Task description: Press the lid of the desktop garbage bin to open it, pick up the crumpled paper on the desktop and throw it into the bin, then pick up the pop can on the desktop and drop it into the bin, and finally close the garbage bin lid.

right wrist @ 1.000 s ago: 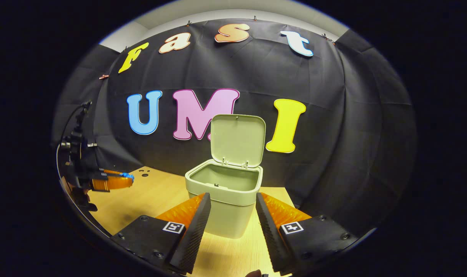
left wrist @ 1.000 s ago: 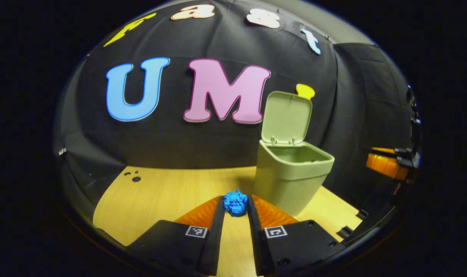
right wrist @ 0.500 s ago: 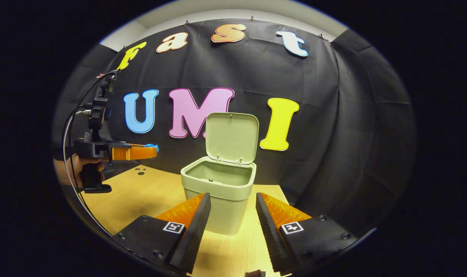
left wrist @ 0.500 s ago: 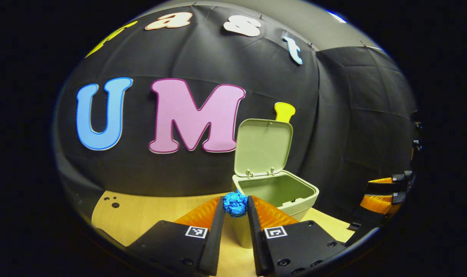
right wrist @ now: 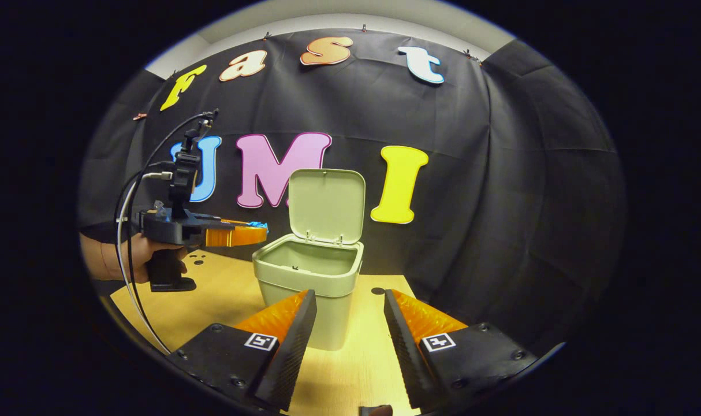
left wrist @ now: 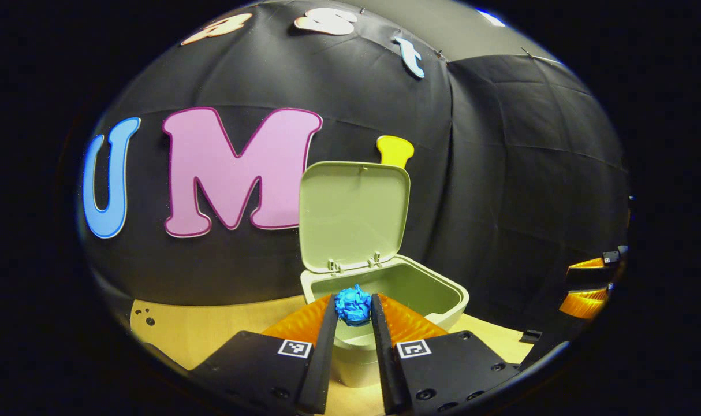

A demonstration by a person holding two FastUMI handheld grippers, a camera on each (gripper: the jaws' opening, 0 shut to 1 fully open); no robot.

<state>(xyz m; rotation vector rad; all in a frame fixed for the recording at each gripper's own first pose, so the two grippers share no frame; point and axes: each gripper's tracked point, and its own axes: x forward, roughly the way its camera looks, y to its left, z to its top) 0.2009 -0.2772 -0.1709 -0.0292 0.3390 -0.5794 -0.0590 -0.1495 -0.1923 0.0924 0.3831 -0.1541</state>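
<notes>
the crumpled ball of blue paper (left wrist: 353,305) sits pinched between the two fingers of the left gripper (left wrist: 353,315), both fingers pressing its sides, and it is held in the air at the near rim of the pale green plastic desktop garbage bin (left wrist: 385,289); in the right gripper view the same left gripper (right wrist: 252,231) reaches level toward the bin (right wrist: 307,283) from its left side, its tips just beside the rim, a hand (right wrist: 111,260) gripping its handle; the bin's flat rounded lid (left wrist: 353,214) stands upright behind the open mouth, hinged at the back edge; the bin stands on the light wooden tabletop (right wrist: 223,300); the right gripper (right wrist: 347,323) hangs in front of the bin with its jaws spread wide and nothing between them, the bin's front wall seen through the gap
</notes>
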